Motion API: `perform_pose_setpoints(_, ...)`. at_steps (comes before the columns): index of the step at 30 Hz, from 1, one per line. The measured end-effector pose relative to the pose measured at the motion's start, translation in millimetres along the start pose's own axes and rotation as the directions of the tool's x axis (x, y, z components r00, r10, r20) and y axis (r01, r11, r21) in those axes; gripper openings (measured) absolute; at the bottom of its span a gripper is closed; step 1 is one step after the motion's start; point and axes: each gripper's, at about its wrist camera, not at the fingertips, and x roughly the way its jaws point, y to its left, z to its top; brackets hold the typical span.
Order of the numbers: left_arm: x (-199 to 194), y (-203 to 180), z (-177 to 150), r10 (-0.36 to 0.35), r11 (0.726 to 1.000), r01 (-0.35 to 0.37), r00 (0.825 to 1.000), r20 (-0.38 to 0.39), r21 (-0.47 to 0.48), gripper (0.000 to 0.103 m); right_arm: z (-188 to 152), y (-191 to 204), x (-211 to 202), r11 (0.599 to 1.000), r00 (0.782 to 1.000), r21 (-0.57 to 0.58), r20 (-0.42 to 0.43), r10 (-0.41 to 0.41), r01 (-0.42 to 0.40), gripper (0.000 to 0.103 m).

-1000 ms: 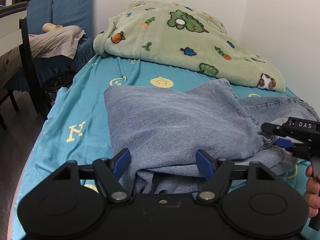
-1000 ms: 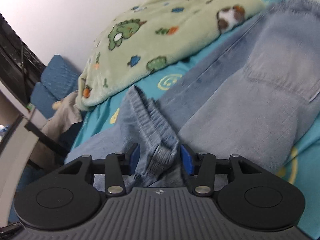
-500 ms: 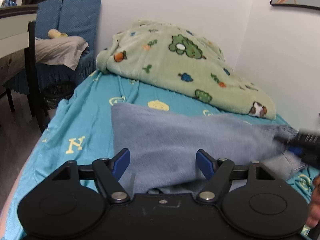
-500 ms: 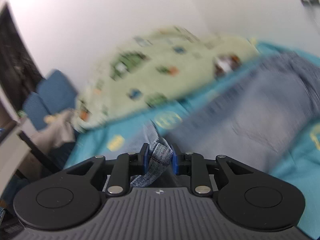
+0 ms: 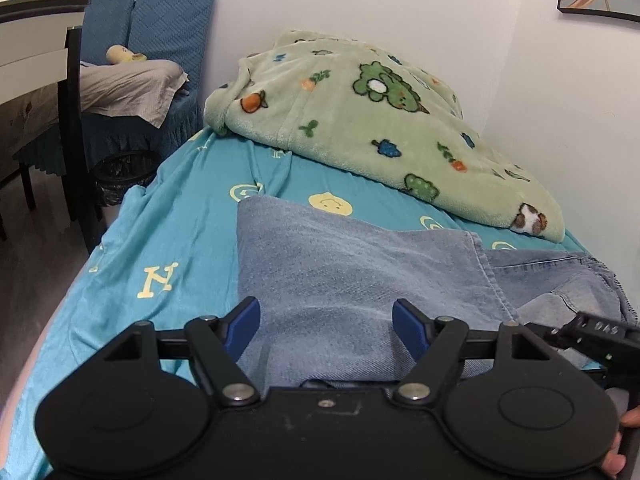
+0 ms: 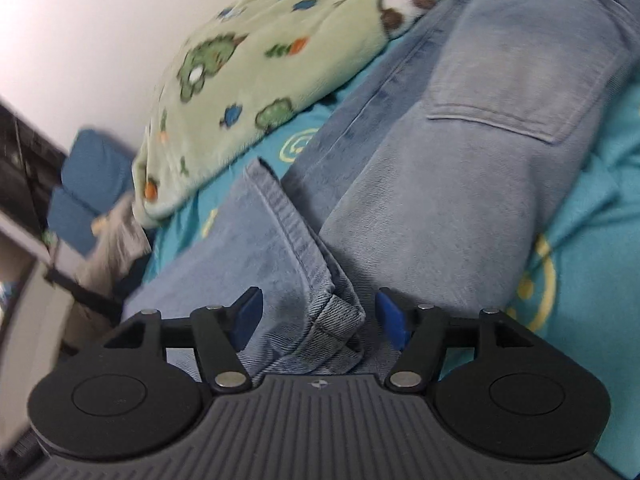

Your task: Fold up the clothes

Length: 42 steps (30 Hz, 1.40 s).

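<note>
**Denim between both sets of jaws, neither one clamped**

Blue pads on my right gripper (image 6: pixel 320 314) are spreading apart, and the hemmed corner of the jeans (image 6: pixel 460 184) sits loose between them, touching neither pad. My left gripper (image 5: pixel 326 328) stands wide as well, its pads either side of the folded denim without pressing it. Those jeans lie folded across the teal sheet (image 5: pixel 168 216), back pocket facing up in the right wrist view. Beyond them a green cartoon blanket (image 5: pixel 360 120) is heaped against the wall, with a blue chair (image 5: pixel 168 20) off to the left.
</note>
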Motion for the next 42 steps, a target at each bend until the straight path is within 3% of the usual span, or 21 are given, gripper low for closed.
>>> perform_pose_setpoints(5,9,7,1,0.027,0.999,-0.027,1.0,-0.007,-0.024,0.07,1,5,8,0.986,0.985,0.004,-0.049,0.164,-0.164,0.065)
perform_pose_setpoints(8,12,9,1,0.033,0.999,-0.033,0.999,-0.011,-0.035,0.07,-1,11,10,0.981,0.977,-0.007,-0.093,0.194,-0.195,0.065)
perform_pose_setpoints(11,15,9,0,0.037,0.999,-0.037,0.999,-0.013,-0.034,0.07,-3,16,18,0.992,0.99,-0.095,-0.124,0.069,-0.081,0.05)
perform_pose_setpoints(15,15,9,0,0.043,0.999,-0.043,0.999,-0.005,-0.031,0.07,-2,13,16,0.996,0.989,-0.029,-0.128,0.078,-0.083,0.046)
perform_pose_setpoints(16,15,9,1,0.044,0.999,-0.044,0.999,0.0,-0.03,0.07,-2,13,15,0.996,0.987,-0.022,-0.134,0.084,-0.088,0.04)
perform_pose_setpoints(17,15,10,1,0.045,0.998,-0.045,0.999,0.004,-0.033,0.07,-1,12,14,0.997,0.989,-0.02,-0.133,0.068,-0.071,0.023)
perform_pose_setpoints(21,10,13,5,0.034,0.998,-0.032,0.999,0.033,-0.048,0.07,6,19,3,0.997,0.994,-0.044,-0.089,0.064,-0.068,0.019)
perform_pose_setpoints(24,7,11,7,0.077,0.997,-0.075,0.995,0.069,-0.023,0.07,19,39,-17,0.99,0.998,-0.135,0.019,0.052,-0.049,0.018)
perform_pose_setpoints(28,8,11,6,0.062,0.998,-0.061,0.996,0.067,-0.027,0.07,38,51,-47,0.98,0.987,-0.199,0.157,0.044,-0.012,0.018)
perform_pose_setpoints(31,13,5,2,0.058,0.998,-0.058,0.997,0.056,-0.001,0.07,48,42,-56,0.979,0.978,-0.199,0.207,-0.006,0.048,0.018)
perform_pose_setpoints(35,27,-2,-6,0.054,0.998,-0.054,0.999,0.004,0.044,0.07,43,13,-33,0.986,0.991,-0.124,0.09,-0.104,0.115,0.018)
perform_pose_setpoints(38,39,-3,-14,0.067,0.995,-0.064,0.997,-0.042,0.078,0.07,29,-6,-9,0.981,0.985,-0.091,-0.002,-0.171,0.17,0.018)
perform_pose_setpoints(42,46,-2,-20,0.058,0.995,-0.052,0.996,-0.073,0.081,0.07,24,-8,-1,0.98,0.983,-0.09,-0.019,-0.181,0.178,0.018)
